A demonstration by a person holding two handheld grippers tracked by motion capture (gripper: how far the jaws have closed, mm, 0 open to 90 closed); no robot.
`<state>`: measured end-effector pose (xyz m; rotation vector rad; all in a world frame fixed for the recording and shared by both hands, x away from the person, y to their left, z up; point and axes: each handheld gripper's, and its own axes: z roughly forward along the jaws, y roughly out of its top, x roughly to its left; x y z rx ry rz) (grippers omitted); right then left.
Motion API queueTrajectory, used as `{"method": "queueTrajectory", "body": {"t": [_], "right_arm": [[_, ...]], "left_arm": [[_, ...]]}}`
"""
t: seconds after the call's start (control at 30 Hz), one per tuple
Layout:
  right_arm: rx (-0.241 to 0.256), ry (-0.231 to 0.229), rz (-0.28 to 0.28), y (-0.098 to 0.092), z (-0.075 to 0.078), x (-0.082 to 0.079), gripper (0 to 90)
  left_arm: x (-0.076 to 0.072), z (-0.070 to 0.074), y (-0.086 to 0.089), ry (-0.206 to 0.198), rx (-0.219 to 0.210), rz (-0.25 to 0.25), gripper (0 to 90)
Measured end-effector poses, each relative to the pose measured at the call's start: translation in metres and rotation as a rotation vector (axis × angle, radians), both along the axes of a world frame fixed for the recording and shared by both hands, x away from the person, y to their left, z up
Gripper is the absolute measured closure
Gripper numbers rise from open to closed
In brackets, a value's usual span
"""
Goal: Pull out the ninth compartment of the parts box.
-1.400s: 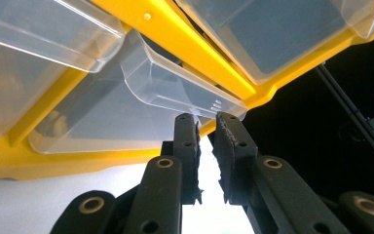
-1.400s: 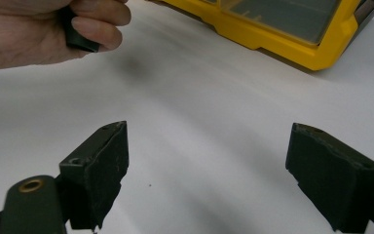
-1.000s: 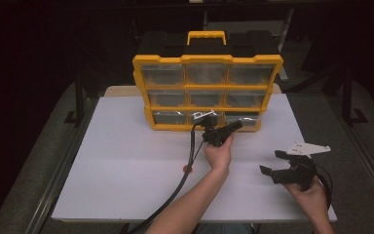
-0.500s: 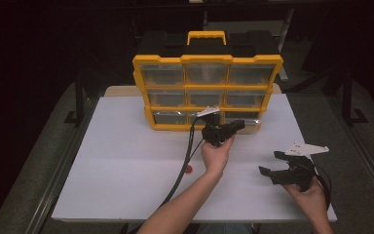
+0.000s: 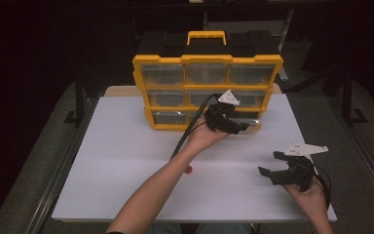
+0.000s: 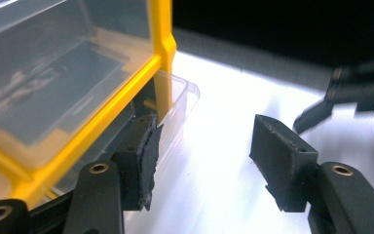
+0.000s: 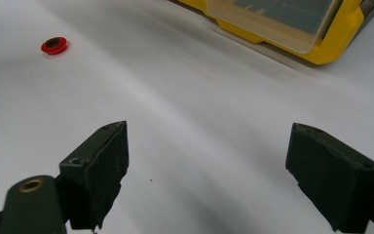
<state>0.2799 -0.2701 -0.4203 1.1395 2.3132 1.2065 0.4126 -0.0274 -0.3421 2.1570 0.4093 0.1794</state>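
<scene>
**Left tongs at the bottom drawer of the yellow organizer, right ones parked**

So I'm looking at the yellow organizer (image 5: 207,92) standing upright at the back of the white table (image 5: 126,156), black carry handle side up, three rows of clear drawers facing me. I went hunting for a brand or a label on it and honestly can't read any: the drawer fronts are see-through plastic and whatever is behind them is too blurry to make out.

My left gripper (image 5: 237,126) is up against the bottom row, on the right half of the organizer. In the left gripper view its jaws are apart, with a good gap between them. One pad (image 6: 143,163) sits right at the edge of the clear drawer (image 6: 177,114), which sticks out a bit past the yellow frame at the corner. The other pad (image 6: 277,163) hangs over bare table. Looks like touching on the drawer side, but I can't swear to it from this angle. Nothing is pinched between them.

My right gripper (image 5: 271,171) is well apart from the organizer, low over the front right part of the table, jaws wide apart and holding nothing. In the right gripper view it looks across the table toward the organizer's lower corner (image 7: 292,29).

There's also a little red ring (image 7: 54,45) with a dark middle lying flat on the table, just beside my left forearm (image 5: 160,187) in the high view. No writing on that one either, as far as I can tell.
</scene>
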Motion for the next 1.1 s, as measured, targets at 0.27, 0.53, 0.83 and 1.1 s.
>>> {"method": "queueTrajectory", "body": {"t": [0.27,0.53,0.83,1.1], "right_arm": [[0.006,-0.005,0.002,-0.001,0.001,-0.001,14.9],[0.008,-0.004,0.011,-0.003,0.000,0.000,14.9],[0.008,-0.005,0.020,-0.001,0.000,0.000,14.9],[0.007,-0.002,0.029,0.000,0.000,0.000,14.9]], "left_arm": [[0.016,0.002,-0.018,-0.059,0.185,-0.092,45.3],[0.029,-0.009,-0.021,-0.030,0.224,-0.119,52.8],[0.038,-0.019,-0.020,0.000,0.228,-0.115,59.8],[0.043,-0.024,-0.019,0.012,0.240,-0.106,64.2]]}}
